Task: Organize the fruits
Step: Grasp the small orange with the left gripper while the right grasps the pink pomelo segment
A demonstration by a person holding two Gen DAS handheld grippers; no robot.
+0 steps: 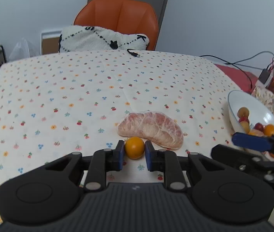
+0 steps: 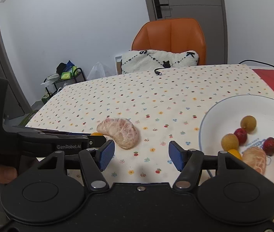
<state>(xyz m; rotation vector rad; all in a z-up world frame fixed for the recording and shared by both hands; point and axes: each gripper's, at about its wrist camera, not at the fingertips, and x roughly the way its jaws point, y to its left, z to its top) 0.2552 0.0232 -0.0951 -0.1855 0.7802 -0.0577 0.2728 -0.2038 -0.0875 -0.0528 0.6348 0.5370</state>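
Two blue pads of the left gripper (image 1: 134, 151) touch a small orange fruit (image 1: 134, 147) beside the pomelo segment (image 1: 152, 128). Right wrist view: right gripper (image 2: 141, 155) gapes wide, holding nothing, beside the fruit plate (image 2: 233, 104).

I see a matt printed cloth (image 1: 79, 89) over the surface, a glossy white plate (image 2: 233, 112), and matt black plastic on my left gripper (image 1: 134, 151).
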